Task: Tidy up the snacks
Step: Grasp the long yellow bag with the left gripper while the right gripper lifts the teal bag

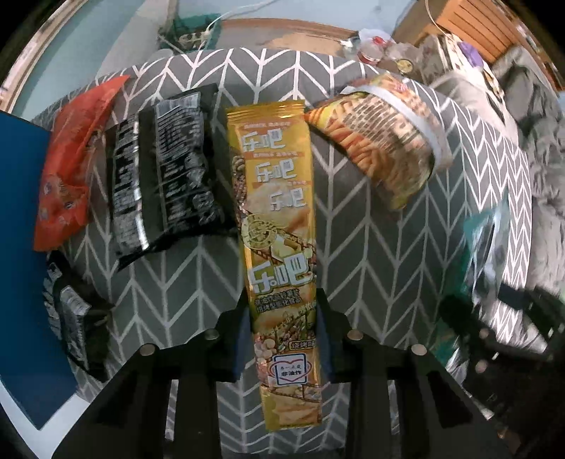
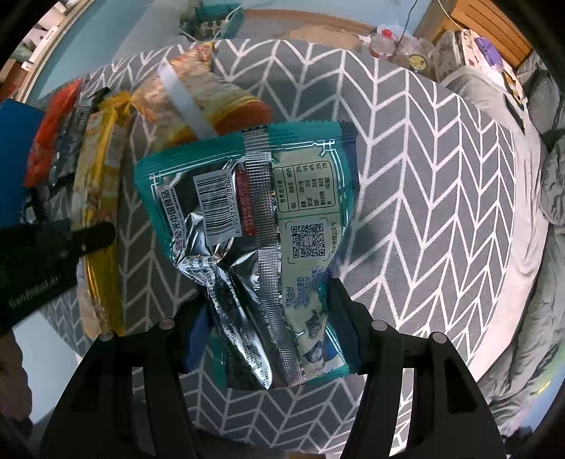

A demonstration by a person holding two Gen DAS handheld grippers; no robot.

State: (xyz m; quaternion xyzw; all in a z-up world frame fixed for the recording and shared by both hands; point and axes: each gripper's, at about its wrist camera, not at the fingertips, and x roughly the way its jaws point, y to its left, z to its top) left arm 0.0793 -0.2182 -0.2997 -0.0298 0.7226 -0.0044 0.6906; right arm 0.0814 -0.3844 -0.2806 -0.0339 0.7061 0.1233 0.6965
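Observation:
A long gold snack pack (image 1: 273,197) lies lengthwise on the grey chevron cloth (image 1: 370,247), and my left gripper (image 1: 284,310) is shut on its near end. To its left lie a black packet (image 1: 166,169), a red packet (image 1: 70,159) and a second black packet (image 1: 77,325). An orange-yellow snack bag (image 1: 381,141) sits at its upper right. My right gripper (image 2: 266,300) is shut on a teal and silver packet (image 2: 247,197), held back side up above the cloth (image 2: 406,212). The gold pack (image 2: 99,197) shows at the left of the right wrist view.
A blue board (image 1: 17,212) borders the cloth on the left. Beyond the far edge lie cables and a power strip (image 2: 212,24). At the back right are bottles (image 2: 385,42) and wooden furniture (image 1: 469,28). Grey bedding (image 2: 512,282) lies to the right.

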